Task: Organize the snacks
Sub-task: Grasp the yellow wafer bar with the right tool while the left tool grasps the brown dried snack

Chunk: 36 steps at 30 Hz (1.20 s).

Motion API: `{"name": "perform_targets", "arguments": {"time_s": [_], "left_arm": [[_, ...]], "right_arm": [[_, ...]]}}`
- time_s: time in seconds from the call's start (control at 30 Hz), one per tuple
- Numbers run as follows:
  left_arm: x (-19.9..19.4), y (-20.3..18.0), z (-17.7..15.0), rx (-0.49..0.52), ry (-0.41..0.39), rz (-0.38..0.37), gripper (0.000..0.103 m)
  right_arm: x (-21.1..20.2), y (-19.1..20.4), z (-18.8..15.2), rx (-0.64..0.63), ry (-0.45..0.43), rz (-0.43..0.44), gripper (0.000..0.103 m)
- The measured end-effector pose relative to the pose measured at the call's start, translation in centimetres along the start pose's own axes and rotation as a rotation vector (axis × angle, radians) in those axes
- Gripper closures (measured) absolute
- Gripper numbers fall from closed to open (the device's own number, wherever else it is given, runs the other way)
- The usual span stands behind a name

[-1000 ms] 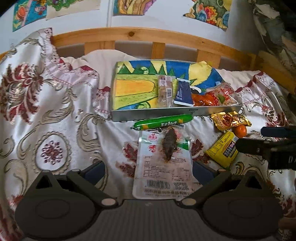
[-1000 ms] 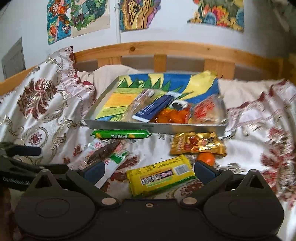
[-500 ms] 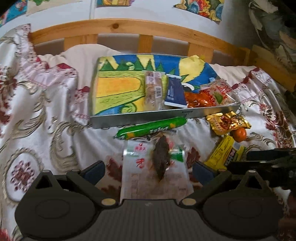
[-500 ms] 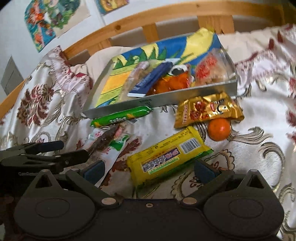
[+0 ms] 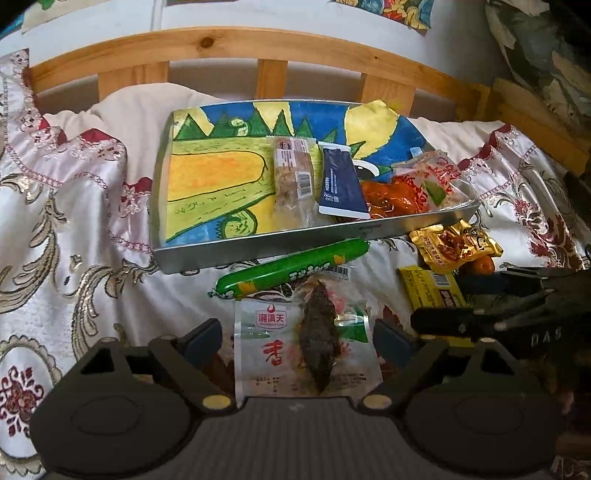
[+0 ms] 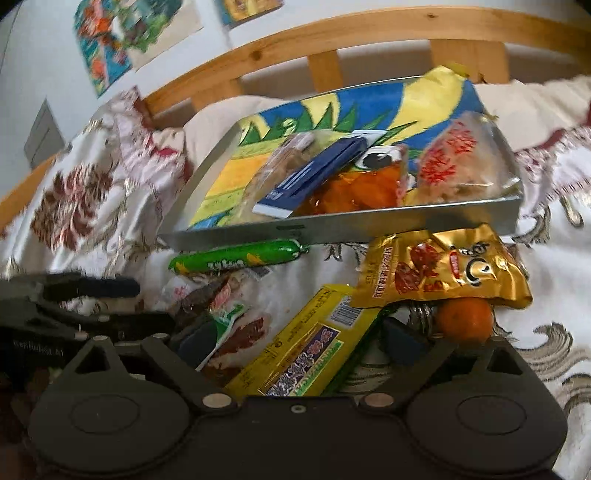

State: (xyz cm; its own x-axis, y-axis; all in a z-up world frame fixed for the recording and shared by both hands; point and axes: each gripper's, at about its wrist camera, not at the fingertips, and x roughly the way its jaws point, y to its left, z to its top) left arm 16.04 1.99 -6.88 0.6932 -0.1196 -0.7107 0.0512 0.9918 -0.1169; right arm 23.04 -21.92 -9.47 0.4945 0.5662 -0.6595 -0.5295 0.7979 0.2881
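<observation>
Left wrist view: the left gripper (image 5: 298,341) is spread wide, its two blue-padded fingers on either side of a clear fish packet (image 5: 306,350) that lies flat on the flowered bedspread (image 5: 66,236); whether the pads touch the packet cannot be told. Just beyond the packet a green sausage (image 5: 291,267) lies slanted against the front wall of a metal tray (image 5: 258,251). Inside the tray, on a bright drawing that lines its floor, sit a clear cake packet (image 5: 293,177), a dark blue packet (image 5: 341,184) and red and orange bags (image 5: 413,188) crowded at the right end. To the right, outside the tray, a gold packet (image 5: 454,247) lies over part of a tangerine (image 5: 482,264), with a yellow bar (image 5: 430,291) near it on the bedspread.

Right wrist view: the right gripper (image 6: 301,341) is also spread wide, and the yellow bar (image 6: 306,354) lies slanted between its fingers, one end reaching up under the gold packet (image 6: 439,271). The tangerine (image 6: 465,319) sits just beside the right finger. The tray (image 6: 369,221) stands behind, the sausage (image 6: 236,256) along its front wall. The left gripper (image 6: 85,299) shows at the left edge, next to the fish packet (image 6: 214,299). A wooden bed rail (image 6: 332,33) runs across the back
</observation>
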Motion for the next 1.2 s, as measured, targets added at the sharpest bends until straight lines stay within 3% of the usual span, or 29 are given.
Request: {"name": "perform_targets", "arguments": {"time_s": [0.3,0.43,0.6,0.67,0.83,0.93,1.03,1.2], "left_arm": [[1.8,-0.5,1.0,-0.005,0.058,-0.047,0.014],[2.4,-1.3,1.0,0.014,0.088,-0.014,0.022],[2.2,-1.7,0.7,0.041,0.102,0.013,0.04],[2.0,-1.8,0.6,0.051,0.102,0.02,0.052],[1.2,-1.7,0.3,0.025,0.103,0.003,0.052],[0.8,-1.9,0.2,0.025,0.11,0.001,0.052],[0.9,-1.9,0.4,0.016,0.111,0.008,0.033],[1.4,-2.1,0.5,0.037,0.127,0.007,0.028]], "right_arm": [[-0.3,2.8,-1.4,-0.146,0.032,-0.051,0.004],[0.3,3.9,-1.9,-0.232,0.038,-0.112,0.007],[0.0,3.8,-1.8,-0.237,0.047,-0.142,0.018],[-0.3,3.9,-1.8,-0.249,0.056,-0.153,0.023],[-1.7,4.2,-2.1,-0.259,0.094,-0.179,0.027],[-2.4,4.2,-2.3,-0.258,0.081,-0.196,0.022],[-2.5,4.2,-2.2,-0.248,0.049,-0.192,0.012],[-0.8,4.3,-2.0,-0.239,0.03,-0.202,0.011]]}}
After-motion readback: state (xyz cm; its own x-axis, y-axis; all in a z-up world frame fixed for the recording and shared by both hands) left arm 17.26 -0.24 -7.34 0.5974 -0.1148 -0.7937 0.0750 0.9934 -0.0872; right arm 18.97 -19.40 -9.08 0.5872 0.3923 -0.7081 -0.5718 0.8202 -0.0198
